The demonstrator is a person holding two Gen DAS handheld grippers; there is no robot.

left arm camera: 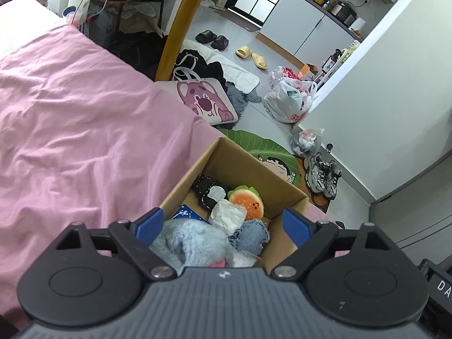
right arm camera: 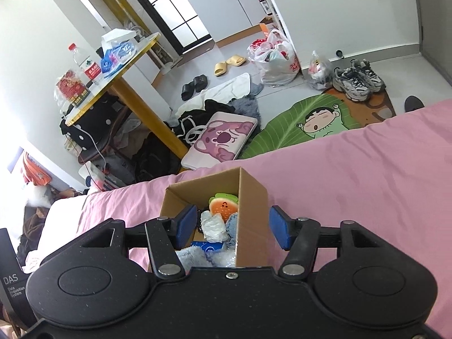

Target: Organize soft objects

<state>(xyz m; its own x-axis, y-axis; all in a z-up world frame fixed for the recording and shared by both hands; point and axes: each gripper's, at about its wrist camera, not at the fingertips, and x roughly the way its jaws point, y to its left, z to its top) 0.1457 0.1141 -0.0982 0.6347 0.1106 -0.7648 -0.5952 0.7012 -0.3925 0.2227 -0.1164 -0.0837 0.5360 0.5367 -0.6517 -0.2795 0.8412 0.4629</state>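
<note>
Left tool (left arm camera: pixel 223 226): lower middle of its frame, jaws spread wide, nothing between the blue pads; it hangs over the near end of the box.
Right tool (right arm camera: pixel 231 230): lower middle of its frame, jaws wide apart too, empty; the left pad sits over the box's mouth, the right pad outside its right wall.
Box (left arm camera: pixel 278 183): open brown carton on the pink bed (left arm camera: pixel 70 113), near the bed's edge, lower centre in both views.
Burger plush (left arm camera: pixel 246 202): orange and green, with a small face, against the far wall of the box; seen also in the right view (right arm camera: pixel 223 204).
Grey plush (left arm camera: pixel 192 240): fluffy, blue-grey, at the near end of the box, just under the left tool.
Denim piece (left arm camera: pixel 250 236): frayed blue cloth beside the grey plush, touching it.
White wad (left arm camera: pixel 227 212): crumpled, pale, middle of the box, between the burger plush and the grey plush.
Black item (left arm camera: pixel 204 190): dark with white dots, left of the burger plush; I cannot tell what it is.
Blue pack (right arm camera: pixel 209 247): flat, at the bottom of the box, partly covered.
Floor: leaf rug (right arm camera: pixel 282 130) past the bed, pink bear case (right arm camera: pixel 220 138) left of it, sneakers (right arm camera: pixel 357 80) upper right in the right view.
Worktop (right arm camera: pixel 132 56): yellow-edged, upper left in the right view, with a bottle (right arm camera: pixel 84 62) on it.
</note>
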